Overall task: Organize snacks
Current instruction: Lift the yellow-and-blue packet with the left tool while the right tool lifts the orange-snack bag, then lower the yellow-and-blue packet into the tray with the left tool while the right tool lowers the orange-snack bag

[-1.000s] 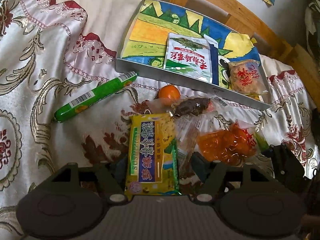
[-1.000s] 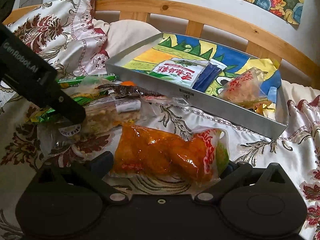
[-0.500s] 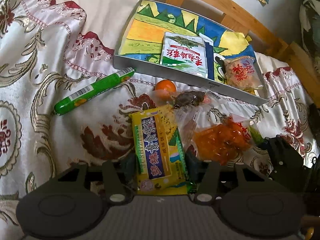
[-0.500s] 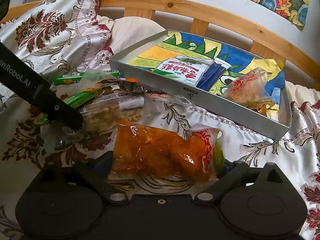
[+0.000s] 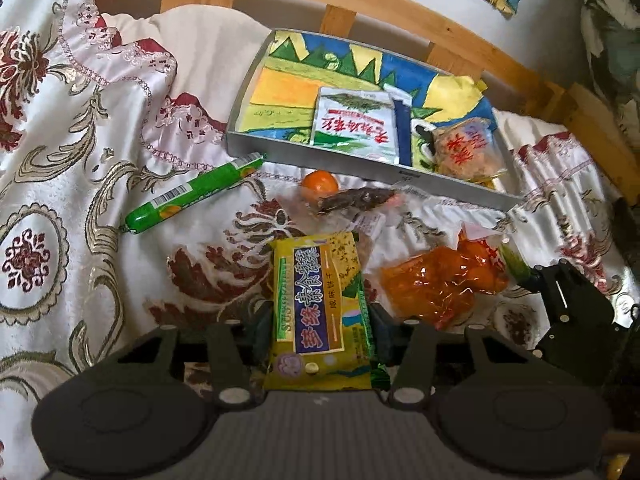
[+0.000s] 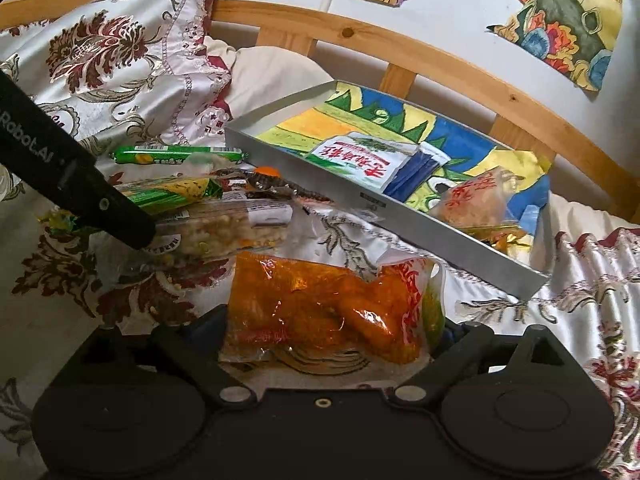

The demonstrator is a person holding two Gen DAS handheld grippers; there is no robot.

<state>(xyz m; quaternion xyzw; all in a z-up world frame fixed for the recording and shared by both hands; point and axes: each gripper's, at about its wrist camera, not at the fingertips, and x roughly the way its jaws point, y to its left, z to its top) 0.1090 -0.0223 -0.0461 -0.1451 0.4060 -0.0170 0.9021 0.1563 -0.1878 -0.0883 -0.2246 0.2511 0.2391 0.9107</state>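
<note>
Left gripper (image 5: 320,320) clamps the yellow pack (image 5: 320,304), a finger pressed on each long side; pack sits low centre in the left wrist view. Right gripper (image 6: 332,332) has its fingers on both ends of the orange bag (image 6: 332,308), low centre in the right wrist view. Looks like a grip, and the bag lies on the cloth (image 5: 80,160).

Just above the yellow pack: a dark snack in clear wrap (image 5: 356,200) and a small orange (image 5: 319,184), both near the tray's front wall. Green tube (image 5: 192,198) lies diagonal, left of centre, one end near the tray corner.

Grey tray (image 5: 360,160) sits upper centre, tilted toward the wooden rail (image 5: 440,32). Inside: a white-green packet (image 5: 356,128), a blue strip (image 5: 402,136) right beside it, and a clear red-print bag (image 5: 468,152) at the right end.

Right wrist view, left of centre: a clear grain bar (image 6: 224,232) beside the left gripper's finger.
</note>
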